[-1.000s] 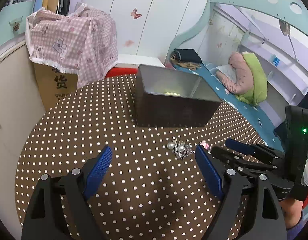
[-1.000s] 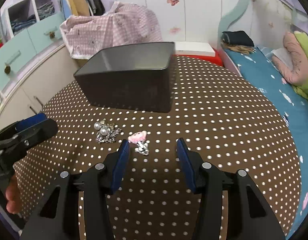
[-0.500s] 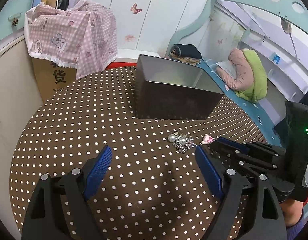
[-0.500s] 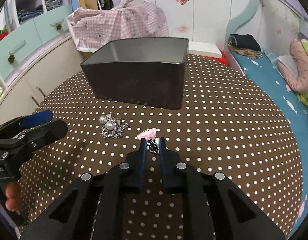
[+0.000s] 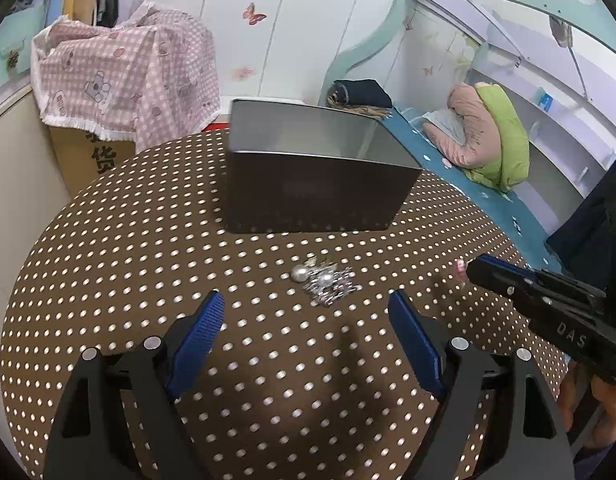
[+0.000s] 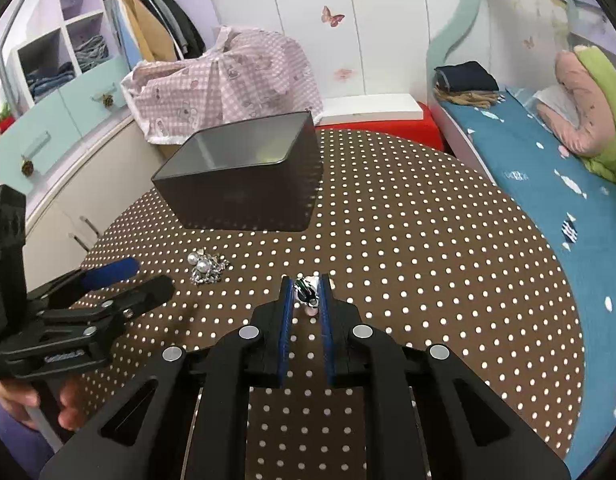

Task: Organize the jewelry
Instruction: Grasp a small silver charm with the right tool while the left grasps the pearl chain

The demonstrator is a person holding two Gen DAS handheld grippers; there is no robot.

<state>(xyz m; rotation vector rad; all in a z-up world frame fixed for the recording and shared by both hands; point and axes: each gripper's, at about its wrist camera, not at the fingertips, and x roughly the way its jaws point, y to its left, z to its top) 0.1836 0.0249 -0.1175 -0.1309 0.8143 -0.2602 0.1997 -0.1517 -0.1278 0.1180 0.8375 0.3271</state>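
My right gripper (image 6: pixel 306 285) is shut on a small pink and silver clip (image 6: pixel 308 294), held just above the brown dotted table (image 6: pixel 428 264). The left wrist view shows that gripper's tip (image 5: pixel 476 269) at the right, a pink bit of the clip (image 5: pixel 460 266) sticking out. A pile of pearl and silver jewelry (image 5: pixel 324 280) (image 6: pixel 206 268) lies on the cloth just beyond my left gripper (image 5: pixel 306 304) (image 6: pixel 148 276). Its jaws stand wide and are closing a little, with nothing between the pads. A dark metal box (image 5: pixel 320 192) (image 6: pixel 248 196) stands open behind the pile.
A pink checked cloth (image 5: pixel 128 80) covers a cardboard carton behind the table on the left. A bed with a blue sheet (image 6: pixel 528 152) runs along the right edge. A hand (image 6: pixel 36 400) holds the left gripper's handle.
The right gripper closed on the pink clip and lifted it off the cloth. The left gripper sank a little, so the box's inside no longer shows in its view.
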